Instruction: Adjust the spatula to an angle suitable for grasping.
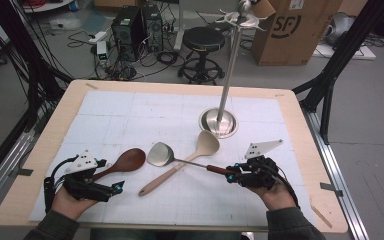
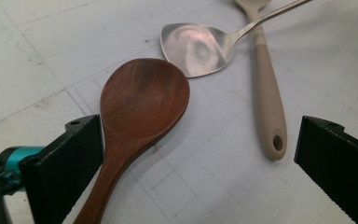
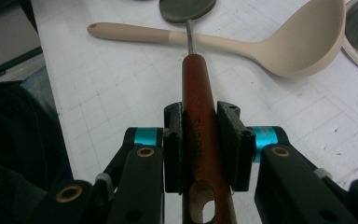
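A dark wooden spoon [image 1: 130, 160] lies at the left of the white mat, its bowl next to the steel head of a spatula [image 1: 160, 154]. My left gripper [image 1: 109, 175] stands open around the spoon's handle; in the left gripper view the spoon [image 2: 142, 100] runs close along the left jaw of my left gripper [image 2: 200, 135]. My right gripper [image 1: 232, 172] is shut on the spatula's red-brown handle [image 3: 196, 79], which sits clamped in the right gripper [image 3: 200, 116]. The spatula's metal shaft crosses over a beige ladle [image 1: 207, 142], [image 3: 303, 42].
A steel stand [image 1: 218, 121] with hooks at its top rises from a round base behind the ladle. The white gridded mat [image 1: 130, 110] covers the wooden table. A stool [image 1: 202, 40], a cardboard box [image 1: 290, 30] and computers stand on the floor beyond.
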